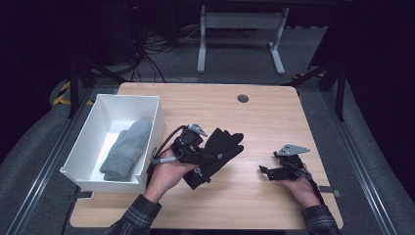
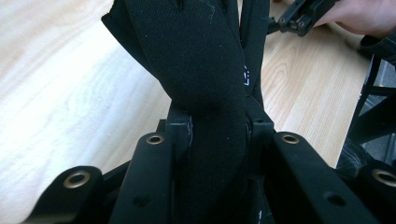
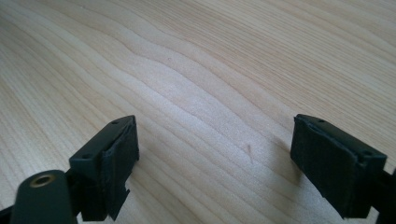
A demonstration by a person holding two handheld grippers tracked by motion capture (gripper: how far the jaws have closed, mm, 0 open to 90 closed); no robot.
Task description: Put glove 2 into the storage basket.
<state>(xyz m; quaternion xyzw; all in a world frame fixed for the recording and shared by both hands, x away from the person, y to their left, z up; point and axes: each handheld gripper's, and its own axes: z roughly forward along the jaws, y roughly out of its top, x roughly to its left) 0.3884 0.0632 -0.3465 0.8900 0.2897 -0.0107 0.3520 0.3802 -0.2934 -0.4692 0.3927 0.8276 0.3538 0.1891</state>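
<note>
A black glove (image 1: 215,152) lies at the middle of the wooden table (image 1: 264,117), fingers pointing away. My left gripper (image 1: 195,151) is shut on the black glove (image 2: 205,84); its dark fabric is pinched between the jaws in the left gripper view. A grey mitten (image 1: 126,148) rests inside the white bin (image 1: 100,105) at the table's left. My right gripper (image 1: 266,172) sits low over bare wood to the right of the glove, and the right gripper view shows my right gripper (image 3: 215,154) open with nothing between the pads.
A round cable grommet (image 1: 242,98) sits near the table's far edge. Beyond the table stand a white desk frame (image 1: 240,29) and loose cables (image 1: 151,46) on the floor. The other gripper (image 2: 303,14) and hand appear at the upper right of the left gripper view.
</note>
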